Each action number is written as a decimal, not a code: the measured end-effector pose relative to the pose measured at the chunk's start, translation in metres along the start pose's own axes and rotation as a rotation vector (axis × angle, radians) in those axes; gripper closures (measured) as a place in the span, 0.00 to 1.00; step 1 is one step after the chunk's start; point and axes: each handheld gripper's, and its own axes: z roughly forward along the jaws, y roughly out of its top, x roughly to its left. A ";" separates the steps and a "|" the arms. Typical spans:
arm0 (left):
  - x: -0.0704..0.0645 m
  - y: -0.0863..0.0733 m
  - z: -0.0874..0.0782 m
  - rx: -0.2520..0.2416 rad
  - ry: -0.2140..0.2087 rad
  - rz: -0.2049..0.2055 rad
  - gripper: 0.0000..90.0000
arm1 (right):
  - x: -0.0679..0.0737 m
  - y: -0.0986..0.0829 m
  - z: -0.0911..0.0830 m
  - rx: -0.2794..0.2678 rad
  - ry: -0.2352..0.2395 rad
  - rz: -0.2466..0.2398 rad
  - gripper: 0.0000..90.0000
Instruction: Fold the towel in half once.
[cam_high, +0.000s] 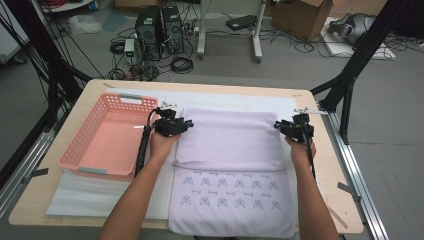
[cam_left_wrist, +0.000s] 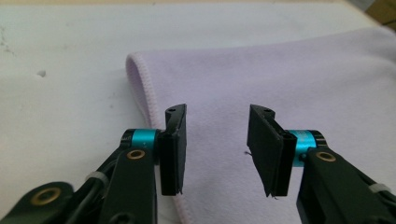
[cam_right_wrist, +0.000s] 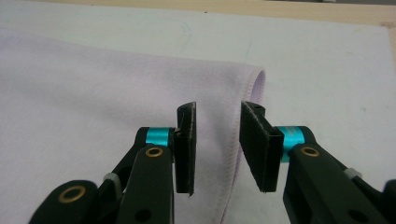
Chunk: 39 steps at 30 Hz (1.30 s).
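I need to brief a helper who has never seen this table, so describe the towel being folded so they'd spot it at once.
On the wooden table, right of the pink basket, lies the lilac towel, partly folded. It alone is cloth, with small printed figures on its near half.

This is a lab or test room set up for recording, not a home. Beyond the far edge of the surface (cam_high: 65, 200), two black computer towers (cam_high: 160, 31) stand on a bare grey floor (cam_high: 390, 125) amid loose cables (cam_high: 181, 64), with a cardboard box (cam_high: 300, 17) farther back. Black frame struts (cam_high: 357, 55) rise at the far corners of the surface, and metal rails (cam_high: 362, 195) run along its side edges.
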 end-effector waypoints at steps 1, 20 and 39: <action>-0.003 -0.001 -0.001 0.026 -0.010 0.017 0.65 | 0.001 -0.001 -0.003 0.003 0.008 -0.008 0.73; -0.028 -0.052 -0.054 0.007 -0.121 0.077 0.58 | 0.031 -0.042 -0.061 0.065 0.133 -0.111 0.68; -0.040 -0.093 -0.079 0.088 -0.129 0.157 0.85 | 0.032 -0.094 -0.078 0.125 0.209 -0.105 0.94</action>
